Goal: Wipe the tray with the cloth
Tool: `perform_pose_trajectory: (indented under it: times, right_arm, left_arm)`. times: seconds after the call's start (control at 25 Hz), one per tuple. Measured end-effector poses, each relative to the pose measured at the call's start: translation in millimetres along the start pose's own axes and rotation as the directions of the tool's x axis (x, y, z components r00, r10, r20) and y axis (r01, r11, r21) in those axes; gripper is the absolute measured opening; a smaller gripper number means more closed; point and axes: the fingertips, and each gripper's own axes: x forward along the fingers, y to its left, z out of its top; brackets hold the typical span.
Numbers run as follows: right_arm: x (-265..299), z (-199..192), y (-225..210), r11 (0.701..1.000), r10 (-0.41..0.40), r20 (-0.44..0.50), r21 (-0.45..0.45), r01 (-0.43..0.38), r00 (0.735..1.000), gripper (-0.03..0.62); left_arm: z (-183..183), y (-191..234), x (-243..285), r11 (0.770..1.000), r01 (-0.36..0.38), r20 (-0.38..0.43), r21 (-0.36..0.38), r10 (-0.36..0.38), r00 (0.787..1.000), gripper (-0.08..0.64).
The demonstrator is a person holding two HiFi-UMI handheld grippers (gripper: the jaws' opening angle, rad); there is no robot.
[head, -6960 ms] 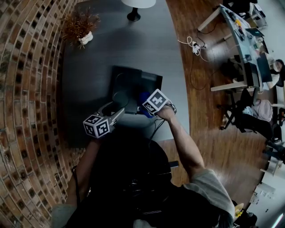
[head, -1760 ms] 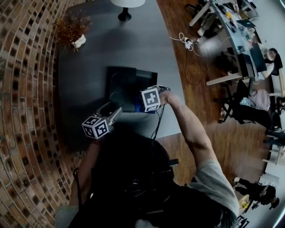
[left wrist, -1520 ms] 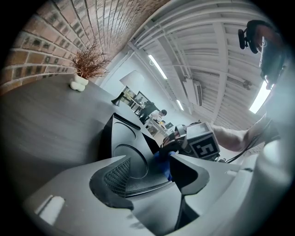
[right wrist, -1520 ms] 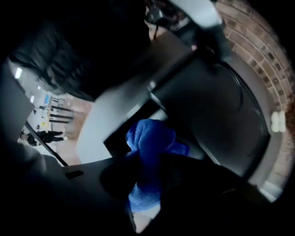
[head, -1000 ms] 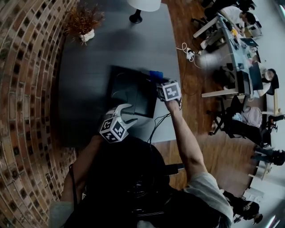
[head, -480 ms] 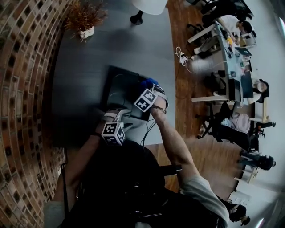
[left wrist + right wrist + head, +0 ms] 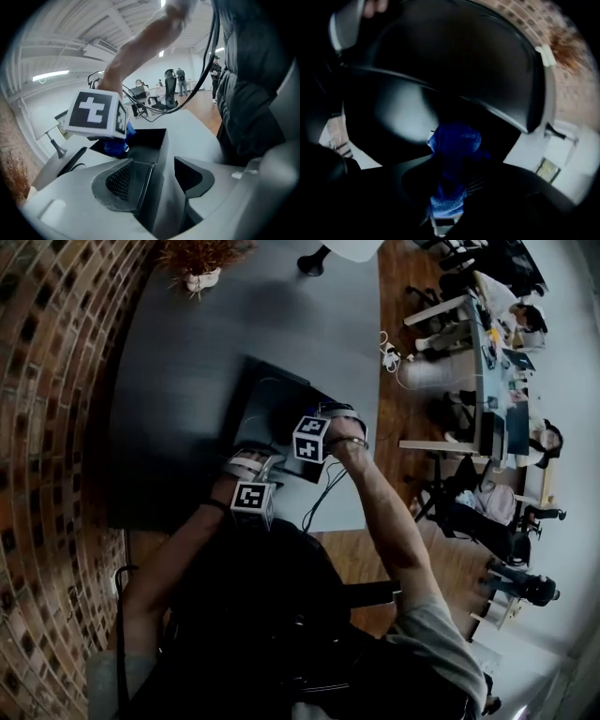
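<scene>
A red-brown brick wall fills the left of the head view, and the grey worktop stretches beside it. At the centre of the frame lies the black rectangular plastic tray. The left tongs stand narrowly apart, clamped on the tray's near wall with a pad against each side. Just right of them, the right tongs pinch the bunched blue cloth tight, its free end inside the tray near the right edge.
</scene>
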Motion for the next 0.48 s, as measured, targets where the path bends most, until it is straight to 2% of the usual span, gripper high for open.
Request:
perform_pose_trajectory:
  times: [0.04, 0.08, 0.16, 0.24, 0.28, 0.36, 0.4, 0.48]
  right_arm:
    - [-4, 1, 10, 0.993, 0.019, 0.001, -0.118, -0.019, 1.0, 0.117]
    - [-8, 3, 20, 0.972, 0.035, 0.016, -0.232, -0.03, 0.999, 0.117]
    - [-19, 10, 45, 0.906, 0.083, 0.088, -0.421, -0.038, 0.993, 0.115]
    - [-37, 22, 80, 0.832, 0.191, 0.189, -0.552, -0.056, 0.963, 0.115]
    - [-48, 30, 98, 0.804, 0.257, 0.234, -0.591, -0.073, 0.938, 0.115]
    - [-65, 43, 127, 0.77, 0.342, 0.285, -0.631, -0.093, 0.896, 0.115]
    - [-68, 46, 133, 0.761, 0.345, 0.284, -0.642, -0.089, 0.894, 0.115]
    - [-64, 43, 136, 0.748, 0.317, 0.237, -0.658, -0.088, 0.918, 0.115]
  left_arm:
    - [0, 1, 0, 1.0, -0.003, 0.004, -0.015, 0.003, 1.0, 0.273]
    - [0, 1, 0, 1.0, -0.003, 0.007, -0.03, 0.003, 1.0, 0.272]
    - [1, 3, 0, 0.999, -0.004, 0.013, -0.05, 0.004, 1.0, 0.267]
    - [3, 4, 0, 0.998, -0.006, 0.017, -0.06, 0.007, 1.0, 0.267]
    - [3, 5, 0, 0.998, -0.009, 0.018, -0.063, 0.01, 1.0, 0.267]
    - [3, 5, 0, 0.998, -0.015, 0.019, -0.068, 0.016, 1.0, 0.267]
    - [2, 5, 1, 0.998, -0.018, 0.018, -0.067, 0.019, 1.0, 0.267]
    - [-1, 5, 4, 0.998, -0.025, 0.009, -0.054, 0.026, 1.0, 0.267]
